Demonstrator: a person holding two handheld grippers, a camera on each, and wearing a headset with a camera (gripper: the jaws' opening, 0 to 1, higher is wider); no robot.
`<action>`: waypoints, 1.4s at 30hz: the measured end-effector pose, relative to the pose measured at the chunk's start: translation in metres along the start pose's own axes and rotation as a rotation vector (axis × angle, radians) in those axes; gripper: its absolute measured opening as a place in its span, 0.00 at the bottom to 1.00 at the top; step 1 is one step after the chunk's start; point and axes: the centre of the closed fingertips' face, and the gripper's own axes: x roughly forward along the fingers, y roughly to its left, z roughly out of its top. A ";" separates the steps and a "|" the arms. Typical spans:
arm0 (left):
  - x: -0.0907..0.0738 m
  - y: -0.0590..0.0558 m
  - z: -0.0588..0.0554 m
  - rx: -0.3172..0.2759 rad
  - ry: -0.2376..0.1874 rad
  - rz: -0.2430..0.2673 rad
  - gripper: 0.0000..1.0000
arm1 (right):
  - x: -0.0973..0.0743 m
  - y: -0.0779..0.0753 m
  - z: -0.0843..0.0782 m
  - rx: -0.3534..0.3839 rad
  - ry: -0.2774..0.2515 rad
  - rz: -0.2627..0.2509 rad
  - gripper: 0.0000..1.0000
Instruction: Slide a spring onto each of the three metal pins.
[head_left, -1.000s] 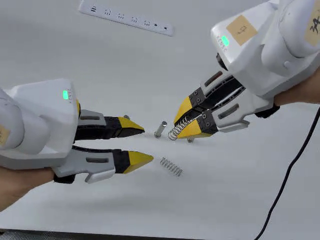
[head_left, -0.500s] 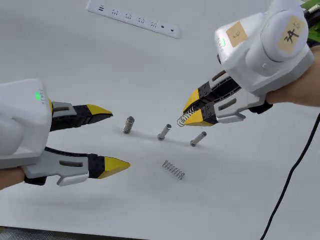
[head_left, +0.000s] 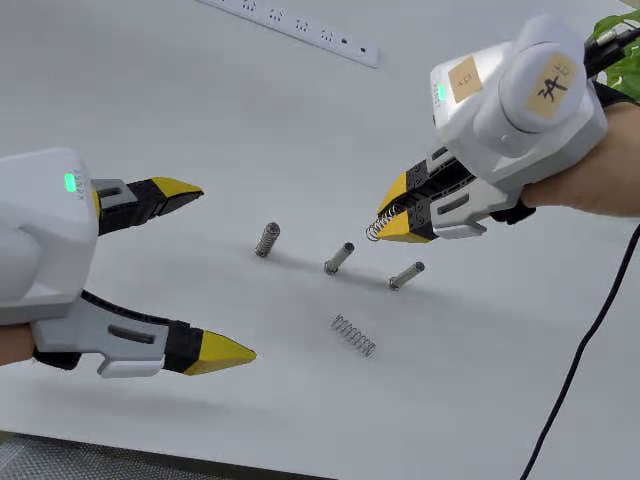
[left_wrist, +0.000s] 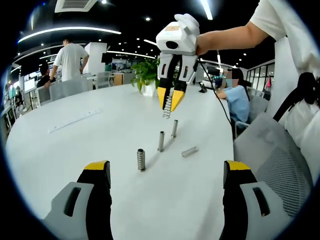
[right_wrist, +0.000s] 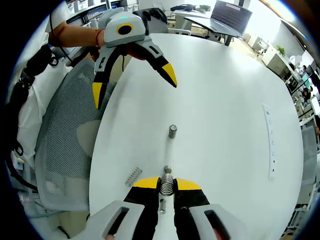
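Right of centre in the head view, the right gripper (head_left: 388, 222) pinched a spring (head_left: 375, 228), free end down, above the bare middle pin (head_left: 339, 258) and right pin (head_left: 406, 275), likely to thread one, while the left gripper (head_left: 220, 270) gaped wide, empty, at far left.

Left pin (head_left: 267, 240) sprung, other pins (head_left: 339, 258) bare; loose spring (head_left: 353, 335) flat, held spring (head_left: 376, 226) aloft.
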 end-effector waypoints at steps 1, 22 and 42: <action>0.000 0.000 0.000 -0.004 -0.005 -0.001 0.93 | 0.002 0.000 0.000 -0.001 0.002 0.001 0.06; 0.001 -0.004 -0.005 -0.032 -0.019 -0.009 0.95 | 0.027 0.001 -0.001 0.003 0.018 0.031 0.06; 0.005 -0.004 -0.006 -0.044 -0.023 -0.019 0.94 | 0.036 0.002 -0.002 -0.011 0.029 0.048 0.06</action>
